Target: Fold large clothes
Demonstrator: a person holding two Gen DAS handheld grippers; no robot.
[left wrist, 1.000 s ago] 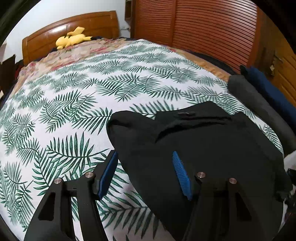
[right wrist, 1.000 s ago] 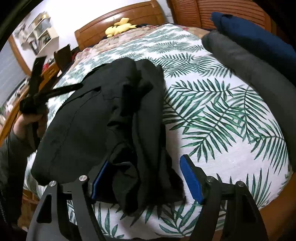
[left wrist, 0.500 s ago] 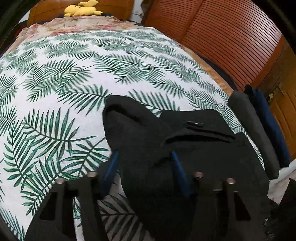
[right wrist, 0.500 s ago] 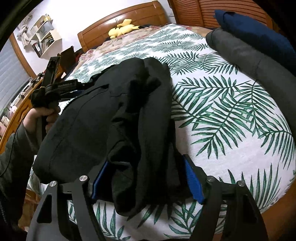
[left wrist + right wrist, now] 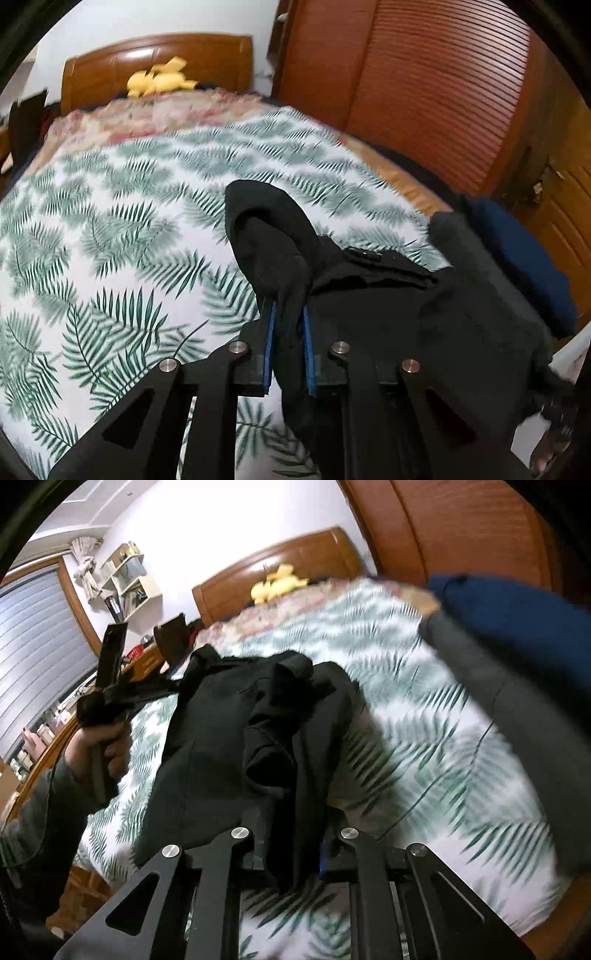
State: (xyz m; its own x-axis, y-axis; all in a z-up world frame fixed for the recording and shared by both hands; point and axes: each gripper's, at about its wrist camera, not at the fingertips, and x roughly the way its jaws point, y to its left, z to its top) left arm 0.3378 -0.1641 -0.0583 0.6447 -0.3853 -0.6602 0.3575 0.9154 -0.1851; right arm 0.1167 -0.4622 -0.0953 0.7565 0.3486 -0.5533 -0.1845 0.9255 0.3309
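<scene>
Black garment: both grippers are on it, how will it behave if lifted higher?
Probably floppy: the black garment droops and bunches between the left gripper and the right gripper, whose jaws have just closed on its folds. Likely to sag mid-span and drag on the leaf-print bedspread. Layered folds may slip apart.

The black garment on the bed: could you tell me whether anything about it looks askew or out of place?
Yes. The black garment is bunched rather than flat: one part is flopped over itself in folds near its middle, and both the left gripper and right gripper have just closed on rumpled cloth. Nothing looks torn or spilled on the leaf-print bedspread.
</scene>
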